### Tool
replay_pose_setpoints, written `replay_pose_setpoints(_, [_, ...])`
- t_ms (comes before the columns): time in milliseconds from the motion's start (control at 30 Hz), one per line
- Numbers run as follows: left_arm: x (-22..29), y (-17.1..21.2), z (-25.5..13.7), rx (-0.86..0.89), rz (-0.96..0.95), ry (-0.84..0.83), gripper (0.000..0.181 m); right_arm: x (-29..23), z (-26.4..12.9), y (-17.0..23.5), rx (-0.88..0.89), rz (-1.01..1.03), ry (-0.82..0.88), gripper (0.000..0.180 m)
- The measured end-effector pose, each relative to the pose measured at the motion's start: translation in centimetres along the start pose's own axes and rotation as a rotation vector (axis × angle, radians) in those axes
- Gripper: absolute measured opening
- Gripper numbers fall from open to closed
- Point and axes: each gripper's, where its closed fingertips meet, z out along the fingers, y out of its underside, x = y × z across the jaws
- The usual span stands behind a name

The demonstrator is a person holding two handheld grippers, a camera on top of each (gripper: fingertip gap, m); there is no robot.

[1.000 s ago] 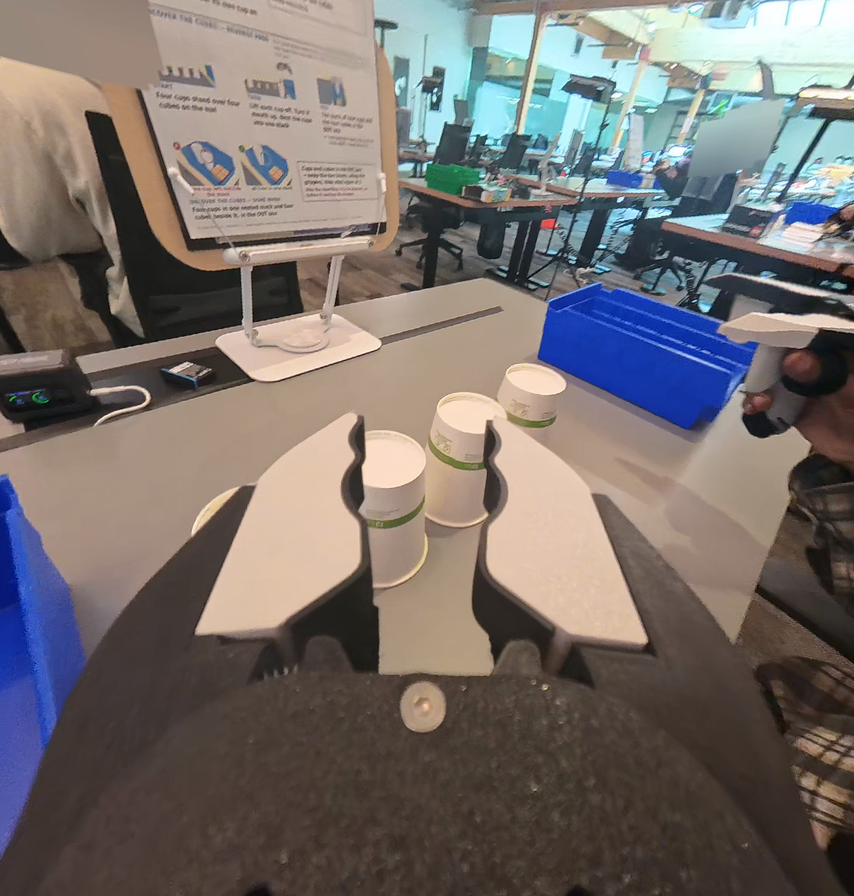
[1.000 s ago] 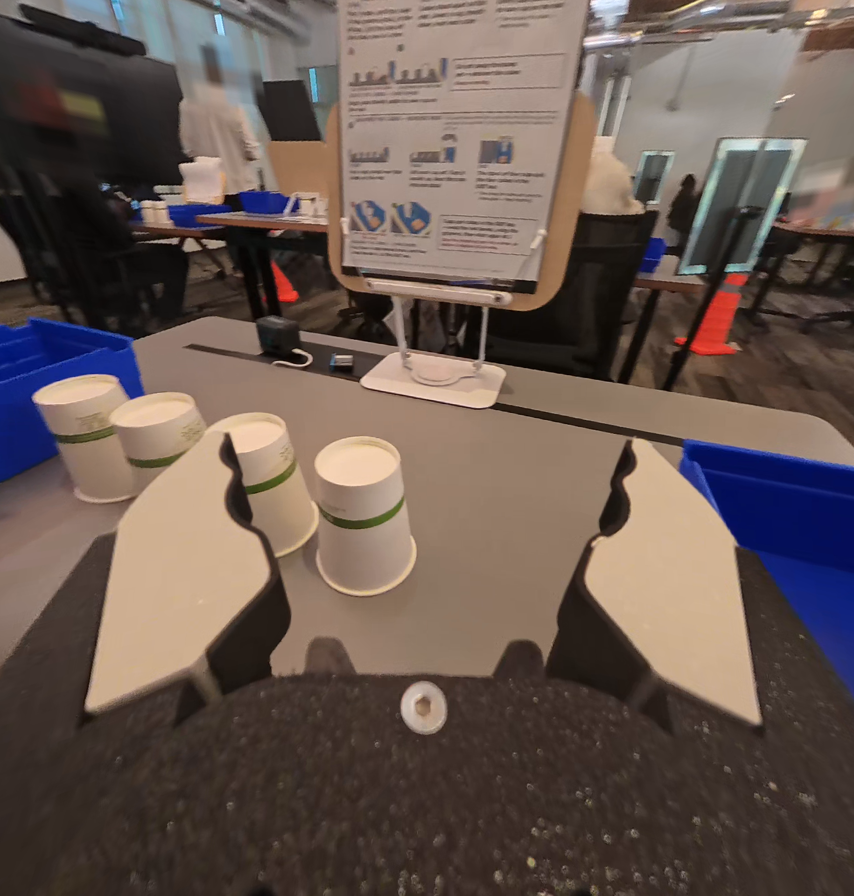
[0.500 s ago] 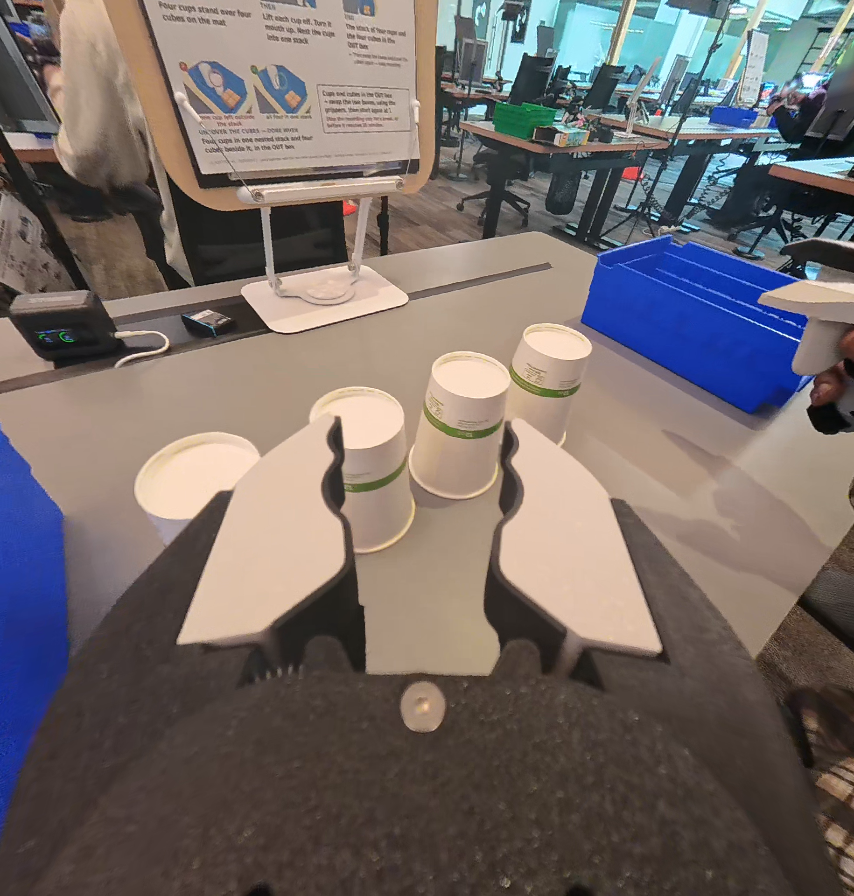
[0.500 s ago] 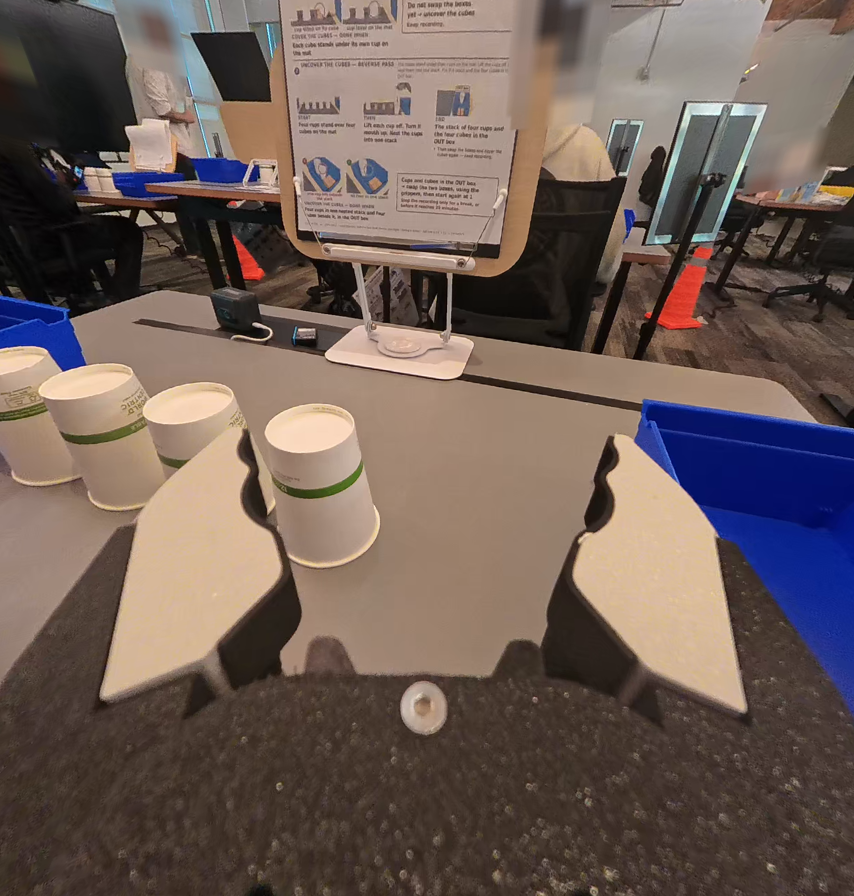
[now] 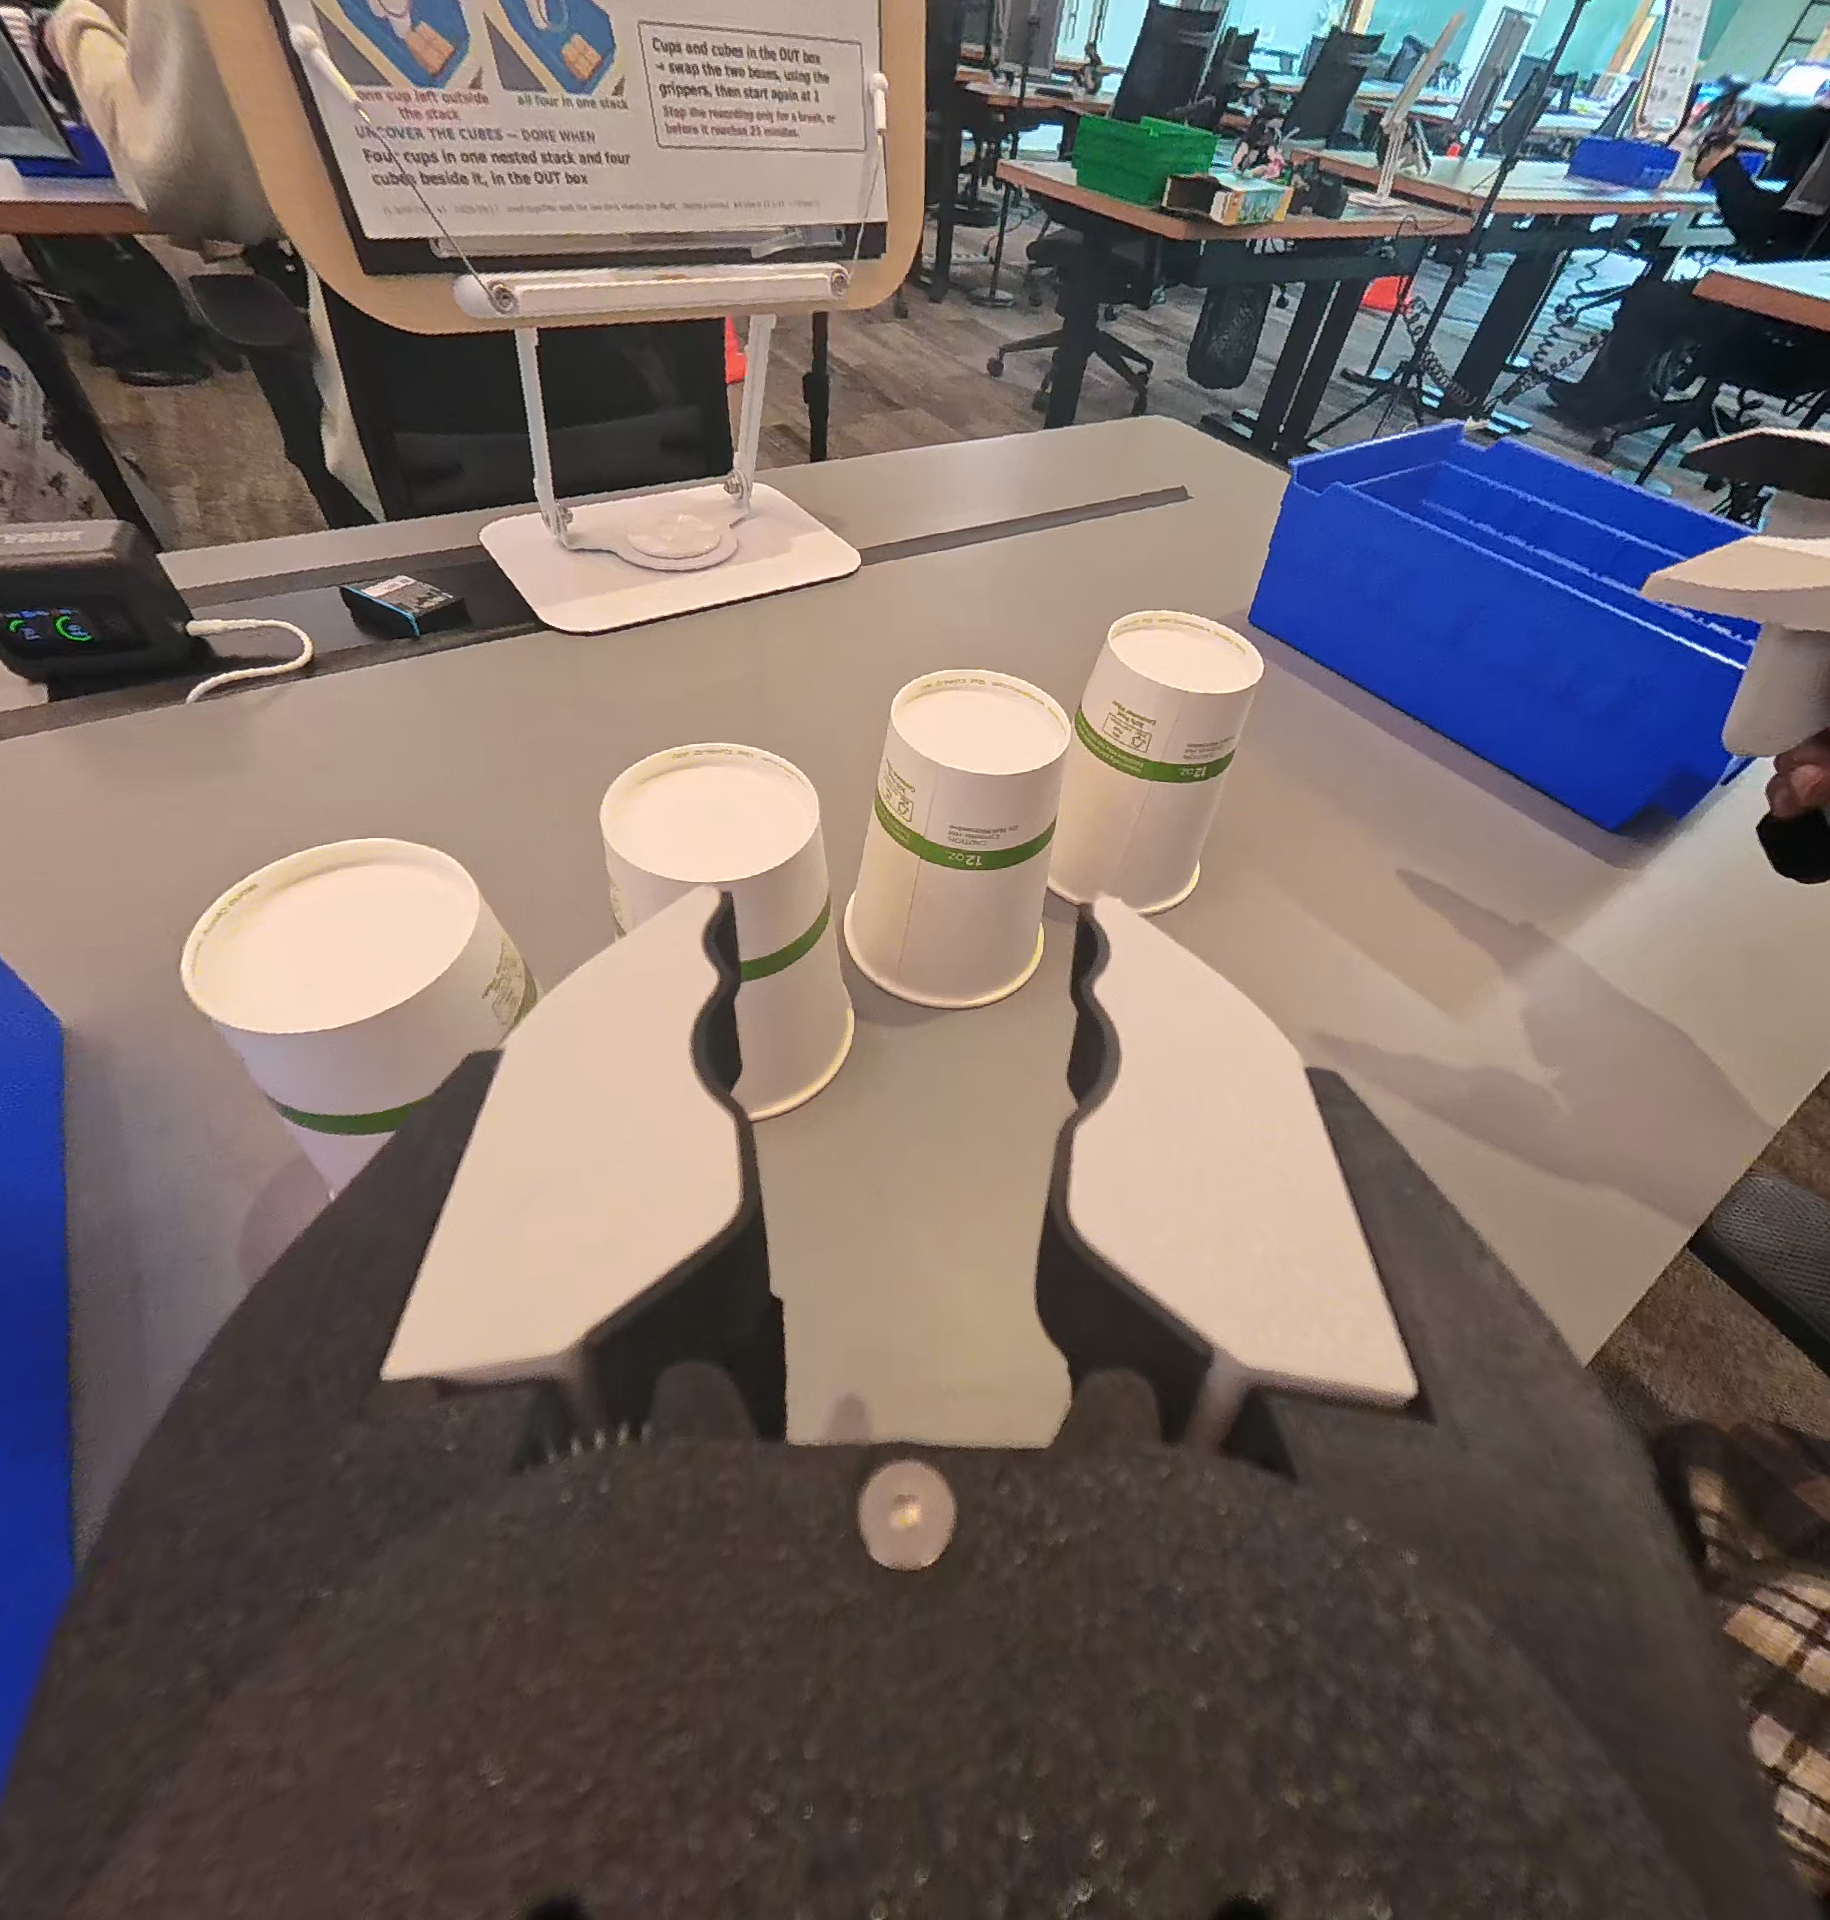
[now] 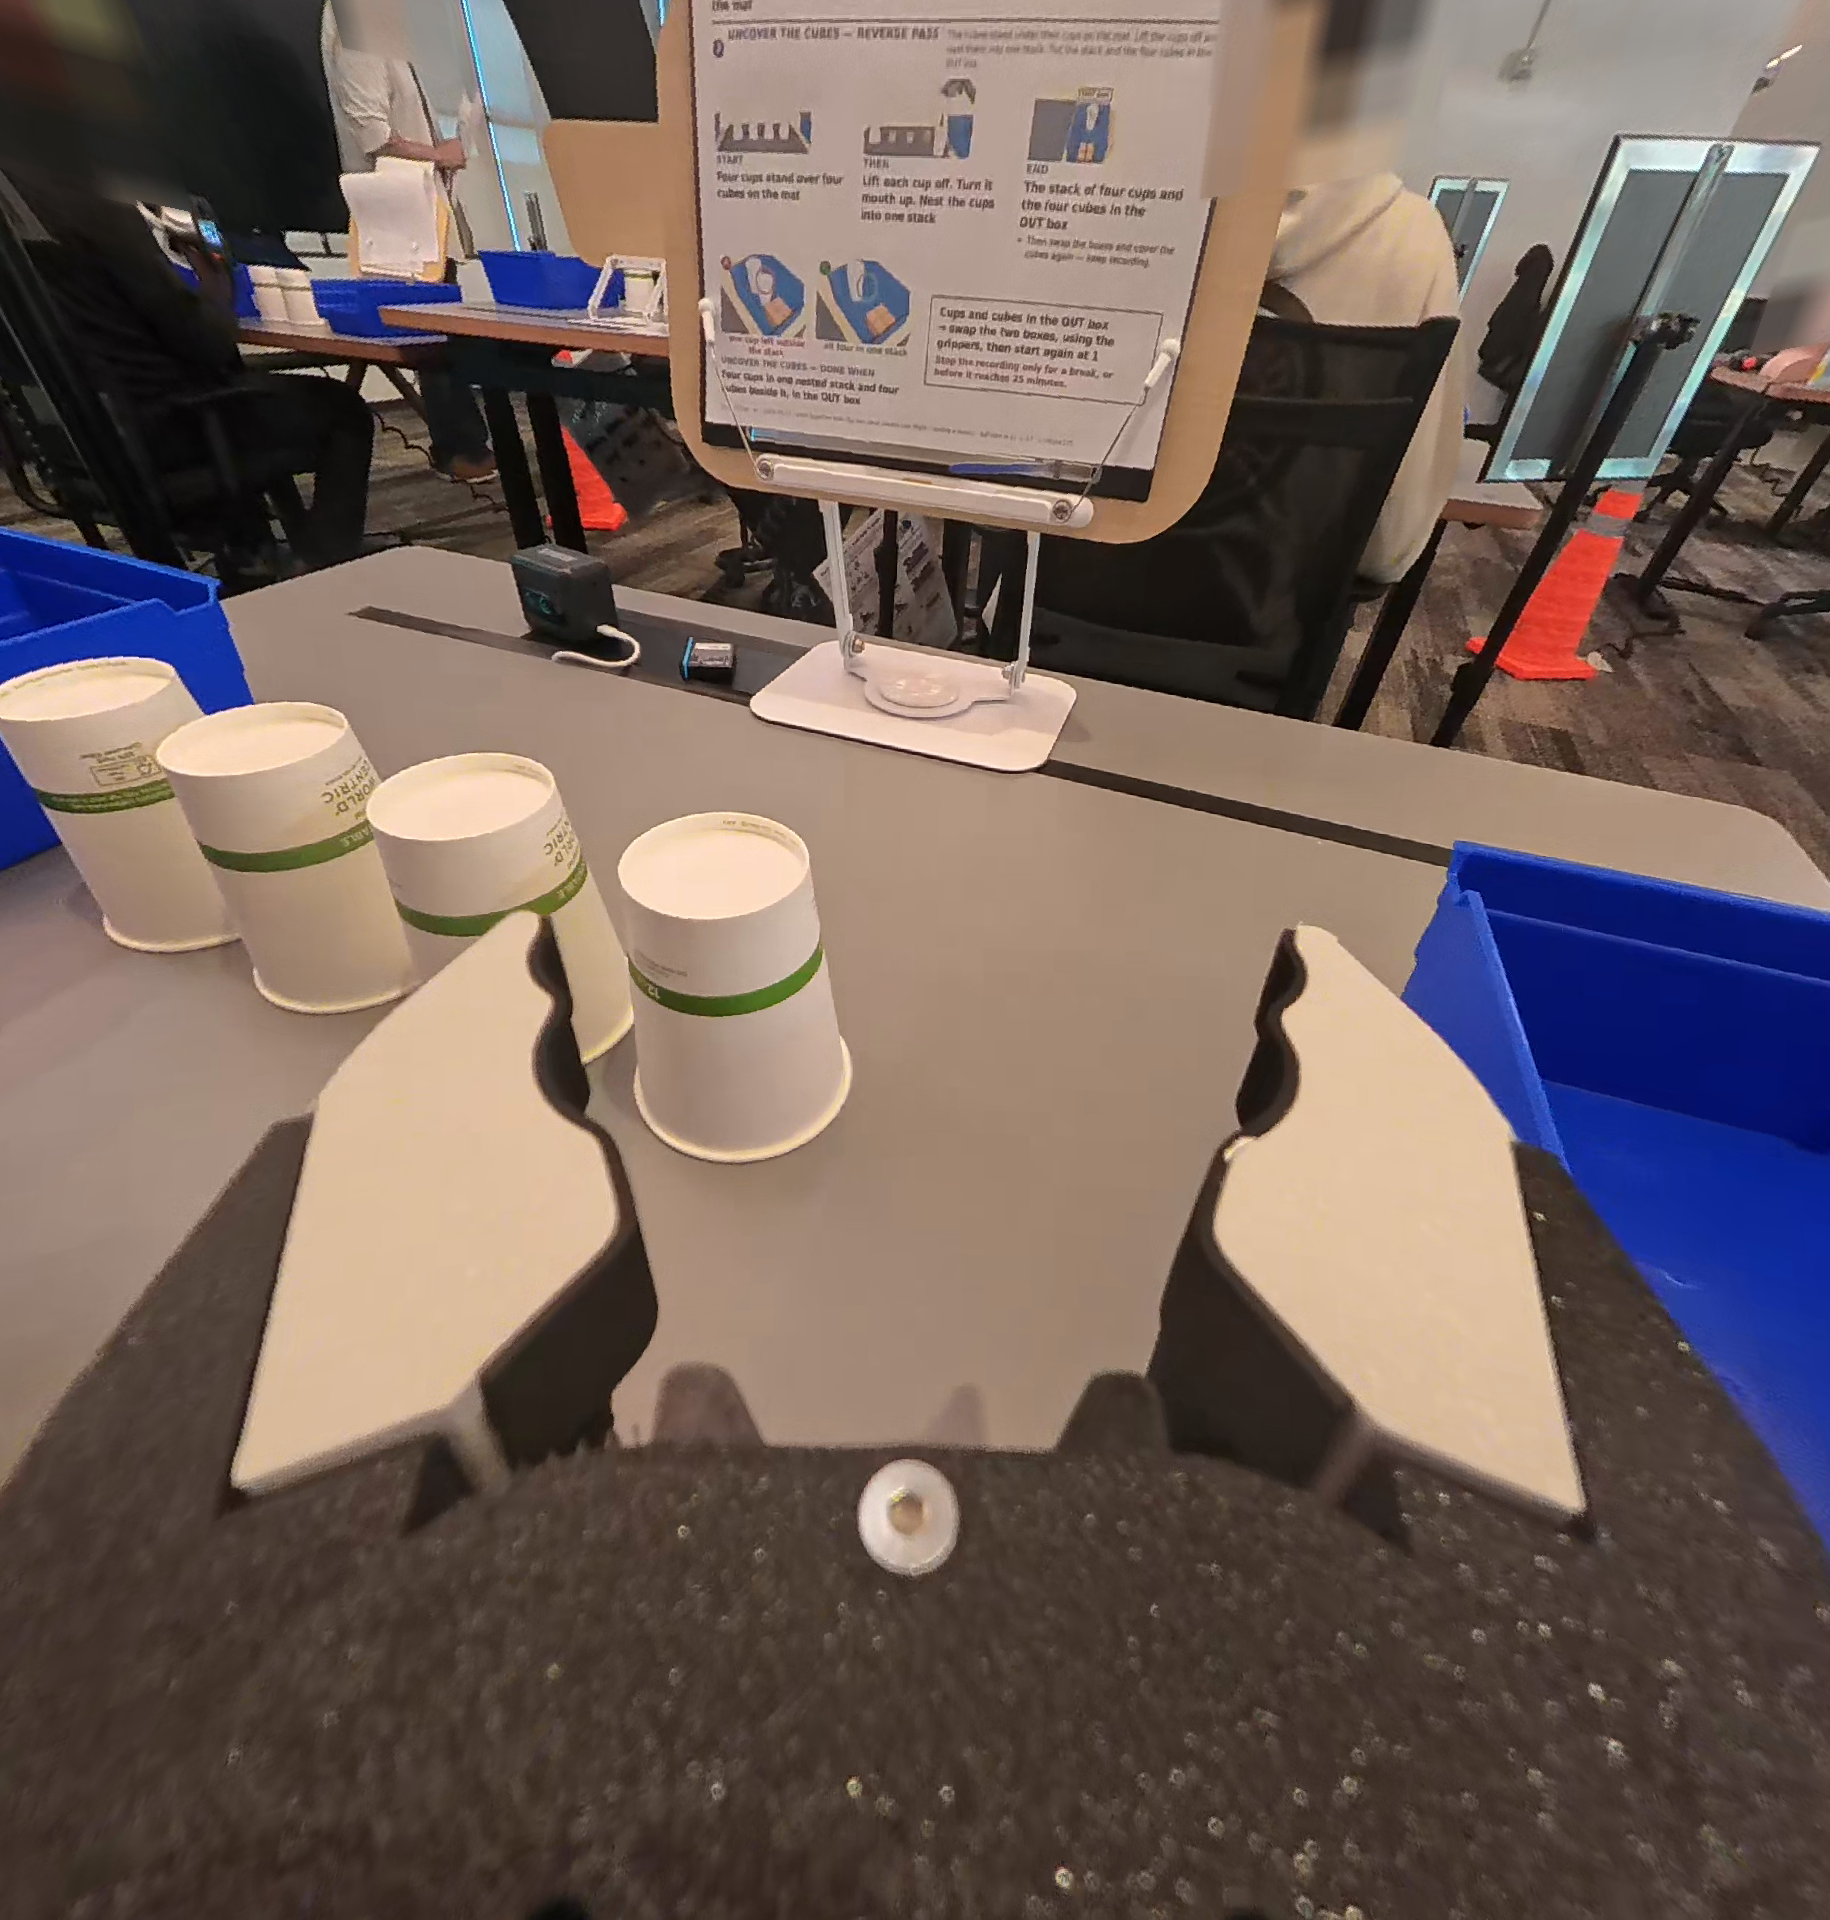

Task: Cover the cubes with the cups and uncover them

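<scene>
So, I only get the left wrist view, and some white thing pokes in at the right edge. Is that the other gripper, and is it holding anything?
Observer: Yes, that's it. The right wrist view shows the right gripper wide open, holding nothing.
Operator: And the blue slab at my left edge?
Observer: That's an open blue bin, standing beside the end cup of the row.

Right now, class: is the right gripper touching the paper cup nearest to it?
Apart. The right wrist view shows the right gripper open, with bare grey table between its fingers; the nearest cup stands ahead, clear of the left finger's tip.
</scene>
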Motion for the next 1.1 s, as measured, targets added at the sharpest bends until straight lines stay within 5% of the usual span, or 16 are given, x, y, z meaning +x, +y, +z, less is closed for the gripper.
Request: replay_pose_setpoints(1100, [3.3,0.6,2.0,-0.075,0.127,0.092,0.057,-0.5,0.2,0.3,-0.029,-0.016,-0.048,0.118])
